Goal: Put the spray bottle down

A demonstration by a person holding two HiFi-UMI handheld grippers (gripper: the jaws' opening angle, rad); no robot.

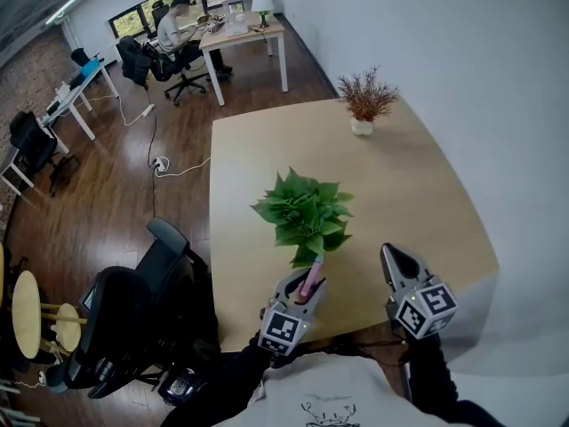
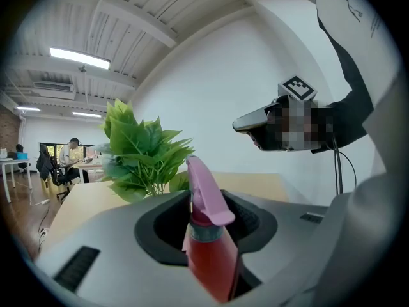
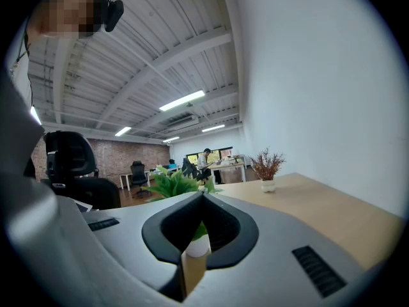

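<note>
The left gripper had its jaws partway apart and clamped on the red body of the spray bottle. The bottle's pink head stood up between them, near the table's front edge and just before the green plant. The right gripper, beside it, had its jaw tips together on nothing.

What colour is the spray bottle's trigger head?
Pink; the trigger head shows best in the left gripper view.

Grey left gripper, right gripper, 2 marker cubes; black sleeves, white shirt.
</note>
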